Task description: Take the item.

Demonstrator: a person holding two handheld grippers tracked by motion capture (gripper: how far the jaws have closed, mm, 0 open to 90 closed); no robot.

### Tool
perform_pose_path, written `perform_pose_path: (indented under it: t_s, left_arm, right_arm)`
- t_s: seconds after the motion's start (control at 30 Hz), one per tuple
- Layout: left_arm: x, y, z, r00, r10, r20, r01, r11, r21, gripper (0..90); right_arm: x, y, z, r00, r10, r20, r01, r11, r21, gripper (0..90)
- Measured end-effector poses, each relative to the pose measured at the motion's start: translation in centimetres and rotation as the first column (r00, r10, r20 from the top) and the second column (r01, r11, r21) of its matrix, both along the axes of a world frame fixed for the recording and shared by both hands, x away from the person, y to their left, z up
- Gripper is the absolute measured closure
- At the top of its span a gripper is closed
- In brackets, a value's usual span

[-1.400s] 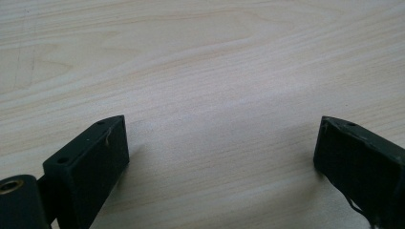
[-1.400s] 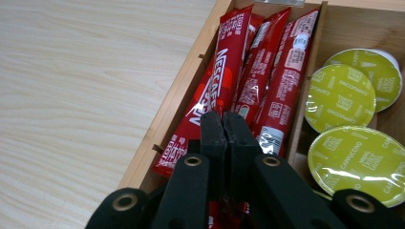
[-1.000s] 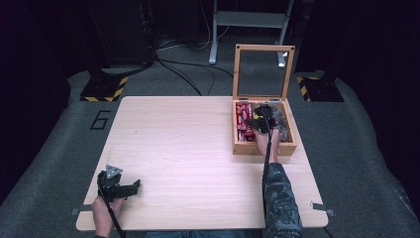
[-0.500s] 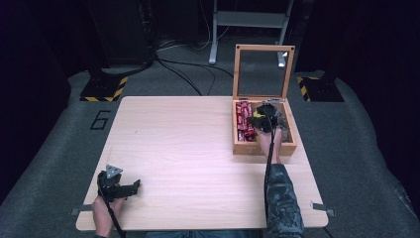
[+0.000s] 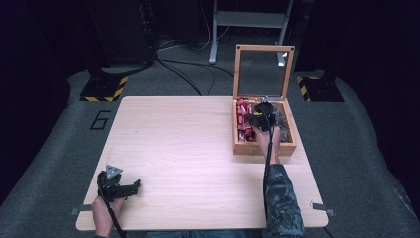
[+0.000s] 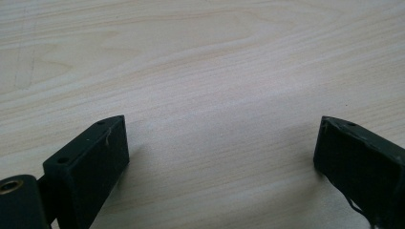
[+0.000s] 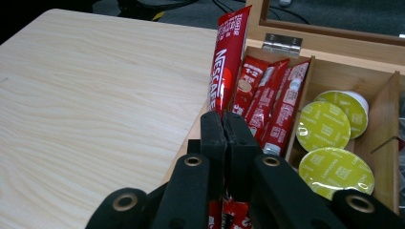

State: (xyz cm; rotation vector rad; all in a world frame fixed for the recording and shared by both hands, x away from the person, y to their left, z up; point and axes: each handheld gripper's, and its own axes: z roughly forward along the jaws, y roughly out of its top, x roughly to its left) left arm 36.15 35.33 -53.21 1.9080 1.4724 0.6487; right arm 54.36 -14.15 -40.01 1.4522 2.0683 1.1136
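Pinching a red Nescafé sachet (image 7: pixel 229 62) between its closed jaws, the right gripper (image 7: pixel 223 125) holds it upright over the left compartment of the wooden box (image 5: pixel 264 148) (its lid stands open), where more red sachets (image 7: pixel 270 105) lie beside green-lidded capsules (image 7: pixel 329 125). Near the table's (image 5: pixel 188 134) front-left corner the left gripper (image 6: pixel 219 157) rests with jaws spread wide on bare wood.

Yellow-and-black hazard-striped plates (image 5: pixel 103 89) sit on the grey floor at upper left and at upper right (image 5: pixel 317 88) — black cables (image 5: pixel 183 69) snake between them. A grey metal stand (image 5: pixel 250 20) rises at top centre — a "6" (image 5: pixel 100 119) marks the floor at left.
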Motion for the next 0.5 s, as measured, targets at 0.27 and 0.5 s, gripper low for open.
perform_pose_path:
  t_s: [0.27, 0.5]
  left_arm:
    - [0.0, 0.0, 0.0, 1.0, 0.0, 0.0, 0.0, 1.0, 0.0, 4.5]
    - [0.0, 0.0, 0.0, 1.0, 0.0, 0.0, 0.0, 1.0, -0.001, 4.5]
  right_arm:
    - [-0.8, 1.3, 1.2, 0.9993, 0.033, 0.02, -0.033, 0.999, -0.002, 87.8]
    - [-1.5, 2.7, 2.1, 0.9955, 0.082, 0.047, -0.081, 0.996, -0.025, 87.8]
